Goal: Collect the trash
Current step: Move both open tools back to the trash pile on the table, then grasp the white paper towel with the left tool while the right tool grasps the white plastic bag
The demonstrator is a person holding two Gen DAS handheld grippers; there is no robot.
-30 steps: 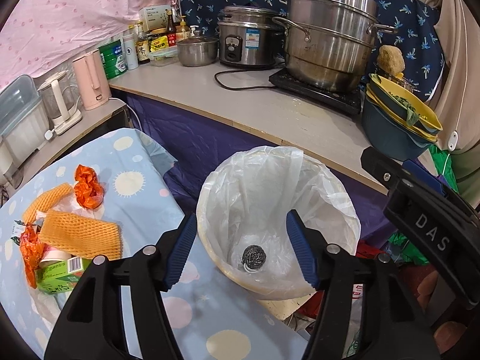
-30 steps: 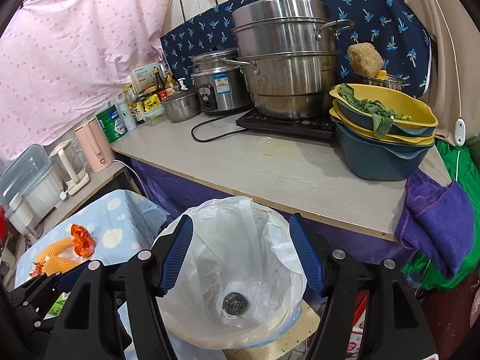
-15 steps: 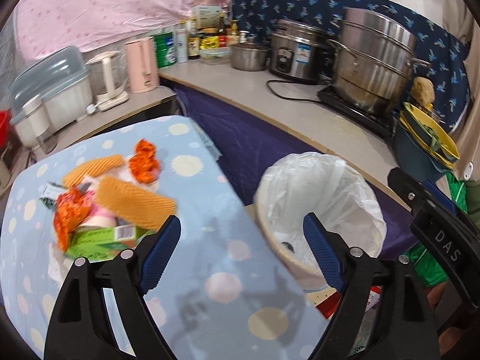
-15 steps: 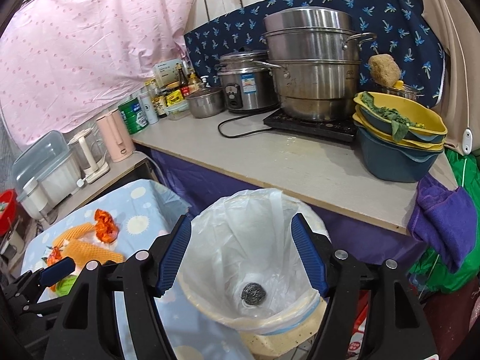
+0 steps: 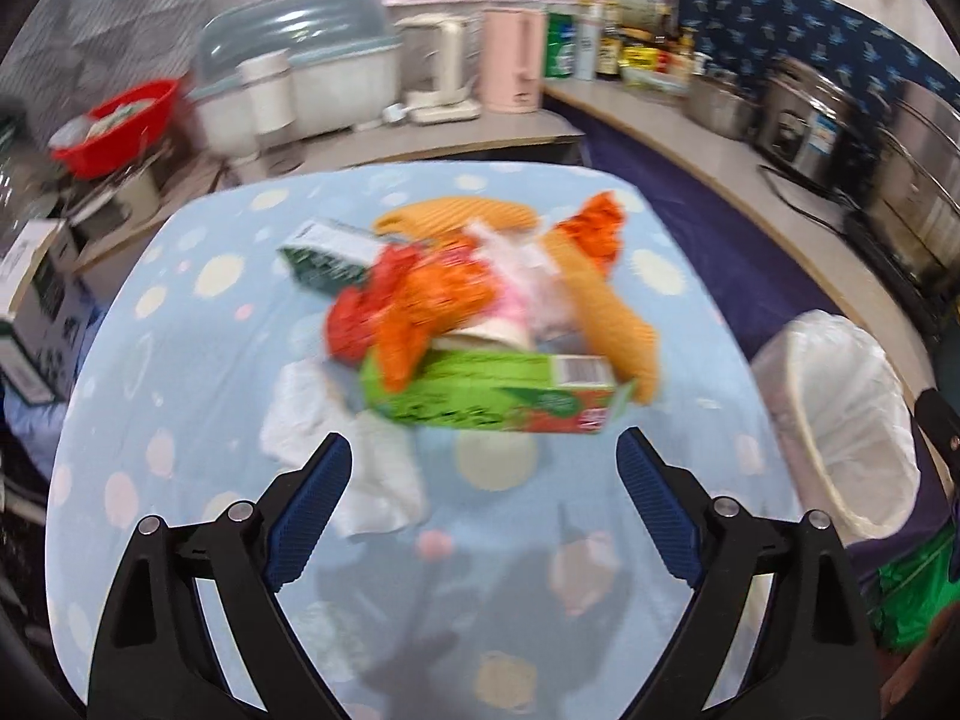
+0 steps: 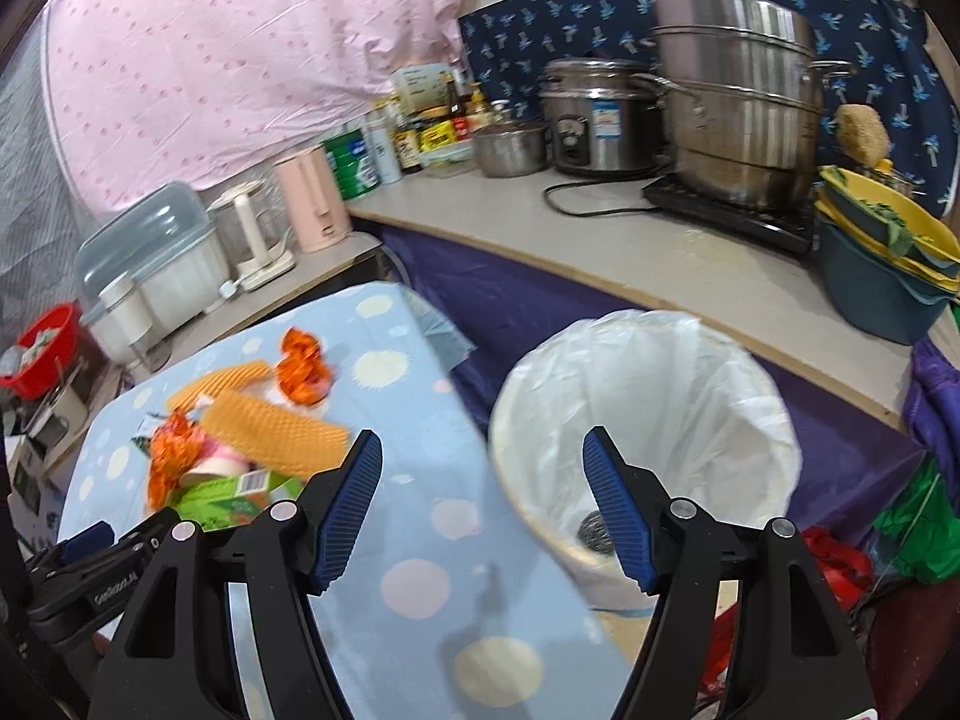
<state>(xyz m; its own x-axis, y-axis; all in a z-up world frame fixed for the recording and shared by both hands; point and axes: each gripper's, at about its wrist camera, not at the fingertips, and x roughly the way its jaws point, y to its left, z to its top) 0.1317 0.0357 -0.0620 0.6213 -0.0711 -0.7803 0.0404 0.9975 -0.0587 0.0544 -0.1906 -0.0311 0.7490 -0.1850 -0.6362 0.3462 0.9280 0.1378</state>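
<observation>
trash pile: we've got a heap of orange foam fruit netting (image 5: 606,294), crinkled orange wrappers (image 5: 420,306), a crumpled white tissue (image 5: 336,426) and a green printed juice carton (image 5: 492,390) bunched mid-table on the pale blue dotted tablecloth (image 5: 180,450), so one reach can get at any of it.

bin: white-lined round trash bin (image 6: 648,420) sits off the table edge at about 3 o'clock from the pile, close enough for short drop trips. A steel scrubber ball (image 6: 594,531) already lies at the bottom.

left gripper (image 5: 483,480): released, and the jaws have just been opening wider. Nothing between them. We're tilted down at the table with the carton just past the tips at 12 o'clock, so that looks like our next grab.

right gripper (image 6: 483,504): also released and empty, angled down, straddling the table edge and the bin rim, bin at roughly 1 o'clock.

progress: barely started, we'd say. Nearly all the trash is on the table.
</observation>
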